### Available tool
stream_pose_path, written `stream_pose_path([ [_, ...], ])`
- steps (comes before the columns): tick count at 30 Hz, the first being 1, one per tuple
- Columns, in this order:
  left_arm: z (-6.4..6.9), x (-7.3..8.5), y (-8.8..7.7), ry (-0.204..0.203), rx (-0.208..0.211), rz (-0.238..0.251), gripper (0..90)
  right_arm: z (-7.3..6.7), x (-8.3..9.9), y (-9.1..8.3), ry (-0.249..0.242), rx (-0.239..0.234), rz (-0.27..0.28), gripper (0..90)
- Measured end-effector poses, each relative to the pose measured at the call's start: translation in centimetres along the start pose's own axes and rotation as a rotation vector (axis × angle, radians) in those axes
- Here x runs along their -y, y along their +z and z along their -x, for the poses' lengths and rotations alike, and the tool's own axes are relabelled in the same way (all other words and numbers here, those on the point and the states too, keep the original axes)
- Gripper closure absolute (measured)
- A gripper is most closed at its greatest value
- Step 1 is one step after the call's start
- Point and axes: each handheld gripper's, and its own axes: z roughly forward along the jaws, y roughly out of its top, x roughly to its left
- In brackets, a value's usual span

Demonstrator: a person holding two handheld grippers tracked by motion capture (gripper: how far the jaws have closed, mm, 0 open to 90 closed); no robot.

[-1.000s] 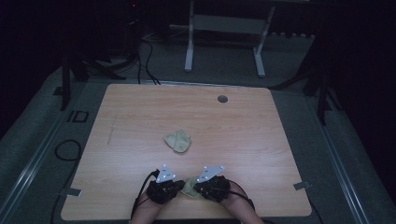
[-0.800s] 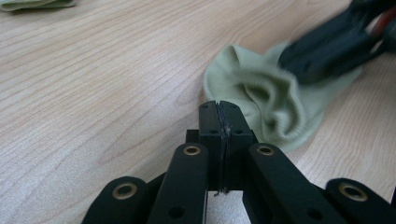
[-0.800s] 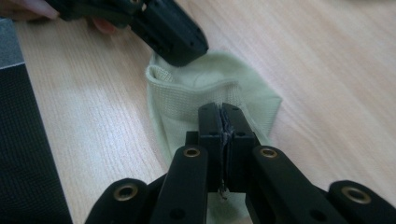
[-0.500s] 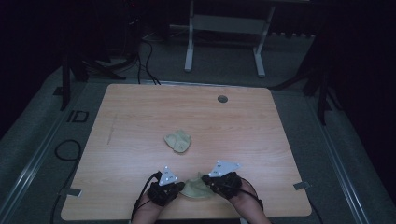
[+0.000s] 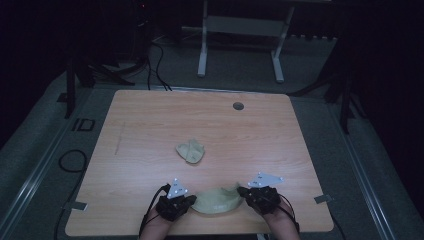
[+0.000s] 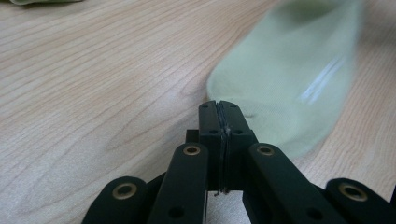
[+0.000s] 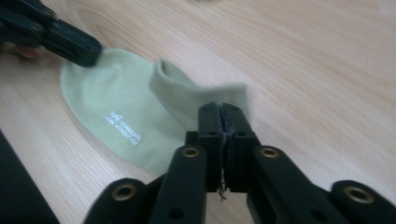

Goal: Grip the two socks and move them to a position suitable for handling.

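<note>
A pale green sock (image 5: 216, 201), white lettering printed on its foot, is held stretched between the left tongs (image 5: 189, 201) and right tongs (image 5: 242, 191), both clamped on it. It is spread flat on a light wooden table (image 5: 150, 130), in a dark room.

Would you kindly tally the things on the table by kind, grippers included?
Pale green socks: 2 (stretched sock, crumpled sock)
Black grippers: 2 (left gripper, right gripper)
Total: 4

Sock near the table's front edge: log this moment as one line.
left gripper: shut on sock toe | right gripper: shut on sock cuff | sock: stretched between grippers | second sock: bunched mid-table
</note>
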Motion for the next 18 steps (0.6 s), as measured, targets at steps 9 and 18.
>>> stream_pose_path([
  [9, -0.3, 0.1, -0.5, -0.025, 0.023, 0.015, 80.9, 1.0, 0.5, -0.3, 0.023, 0.025, -0.013, 80.4],
  [18, 1.5, -1.0, -1.4, 0.054, 0.061, 0.113, 87.7, -0.1, 0.2, 1.0, -0.029, -0.025, -0.019, 84.1],
])
